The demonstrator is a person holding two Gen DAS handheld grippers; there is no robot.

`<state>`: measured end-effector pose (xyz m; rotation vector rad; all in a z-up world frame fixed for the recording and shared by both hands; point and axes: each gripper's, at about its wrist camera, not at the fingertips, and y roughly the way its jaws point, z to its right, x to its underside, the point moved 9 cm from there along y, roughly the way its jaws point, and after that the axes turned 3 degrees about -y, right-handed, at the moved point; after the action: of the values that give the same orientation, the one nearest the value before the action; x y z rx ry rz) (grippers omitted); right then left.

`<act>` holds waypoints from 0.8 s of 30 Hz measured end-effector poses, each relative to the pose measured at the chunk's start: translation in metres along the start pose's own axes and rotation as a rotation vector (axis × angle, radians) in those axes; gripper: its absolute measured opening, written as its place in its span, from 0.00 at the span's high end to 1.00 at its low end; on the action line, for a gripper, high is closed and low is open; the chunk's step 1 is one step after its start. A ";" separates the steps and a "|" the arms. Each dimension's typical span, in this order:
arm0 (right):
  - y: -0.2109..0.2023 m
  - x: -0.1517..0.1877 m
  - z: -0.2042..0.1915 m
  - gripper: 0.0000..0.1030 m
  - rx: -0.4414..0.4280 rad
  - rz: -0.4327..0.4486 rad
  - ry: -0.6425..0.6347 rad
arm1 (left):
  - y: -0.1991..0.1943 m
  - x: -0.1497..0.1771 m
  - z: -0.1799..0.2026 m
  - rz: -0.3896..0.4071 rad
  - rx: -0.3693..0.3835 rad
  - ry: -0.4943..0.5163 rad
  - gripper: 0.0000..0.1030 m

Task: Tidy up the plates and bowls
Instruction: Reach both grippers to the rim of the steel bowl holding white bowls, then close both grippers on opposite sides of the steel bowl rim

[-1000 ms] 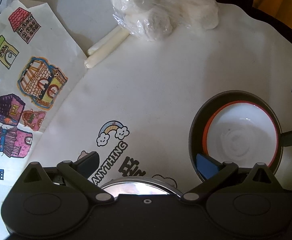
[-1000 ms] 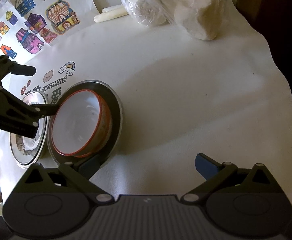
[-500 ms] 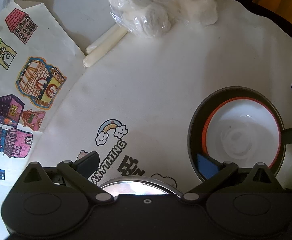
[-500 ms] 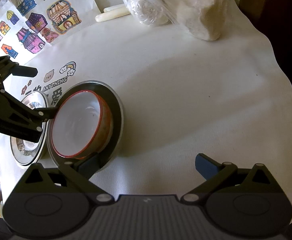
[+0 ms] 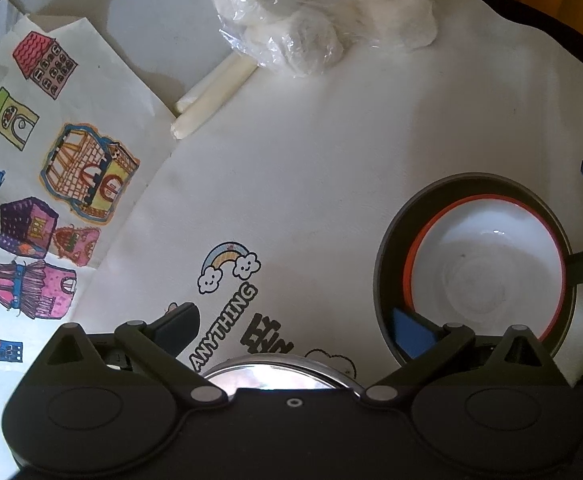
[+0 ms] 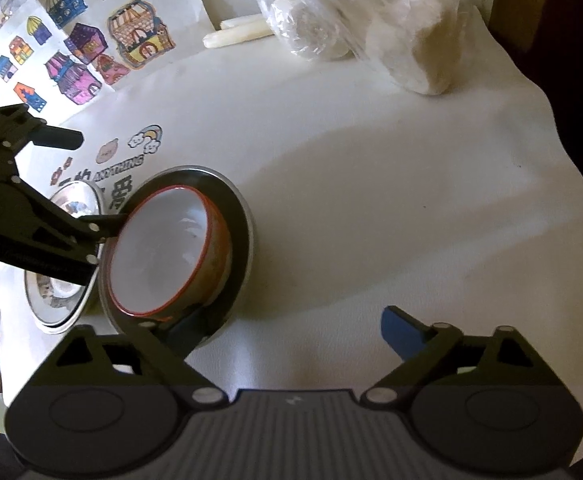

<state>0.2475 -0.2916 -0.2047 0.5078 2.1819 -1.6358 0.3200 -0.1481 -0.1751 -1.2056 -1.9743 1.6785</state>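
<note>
My left gripper [image 5: 295,324] has its fingers spread wide, low in the left wrist view, with a steel plate [image 5: 279,372] partly hidden beneath it. Its blue right fingertip [image 5: 411,334] sits inside the dark plate [image 5: 387,248] at lower right, beside the red-rimmed white bowl [image 5: 487,272] resting in it. My right gripper [image 6: 291,330] is also spread, its left finger [image 6: 187,330] at that plate's near edge. A plastic bag [image 5: 315,20] lies at the top, on the white tablecloth [image 5: 331,152].

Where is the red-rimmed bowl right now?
The red-rimmed bowl sits inside the dark plate, left in the right wrist view, beside the steel plate.
</note>
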 end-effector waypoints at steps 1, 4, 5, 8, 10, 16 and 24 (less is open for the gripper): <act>0.000 0.000 -0.001 0.13 -0.007 0.000 -0.005 | 0.000 0.000 0.000 0.000 0.001 -0.001 0.05; 0.001 -0.002 -0.004 0.21 -0.032 -0.001 -0.018 | 0.000 -0.001 0.001 -0.003 0.009 -0.009 0.09; 0.001 -0.002 -0.005 0.23 -0.038 -0.002 -0.020 | 0.000 -0.001 0.002 -0.004 0.011 -0.012 0.10; 0.002 -0.003 -0.007 0.29 -0.060 -0.006 -0.028 | -0.001 -0.002 0.005 -0.004 0.029 -0.020 0.19; 0.002 -0.004 -0.008 0.33 -0.075 -0.009 -0.033 | -0.001 -0.003 0.006 -0.005 0.042 -0.029 0.25; 0.005 -0.005 -0.011 0.36 -0.107 -0.018 -0.036 | -0.002 -0.005 0.008 -0.004 0.071 -0.084 0.35; 0.007 -0.006 -0.011 0.38 -0.139 -0.031 -0.052 | -0.002 -0.006 0.012 -0.029 0.126 -0.158 0.57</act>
<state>0.2553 -0.2798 -0.2050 0.3896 2.2550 -1.4820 0.3145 -0.1605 -0.1755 -1.0244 -1.9303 1.9044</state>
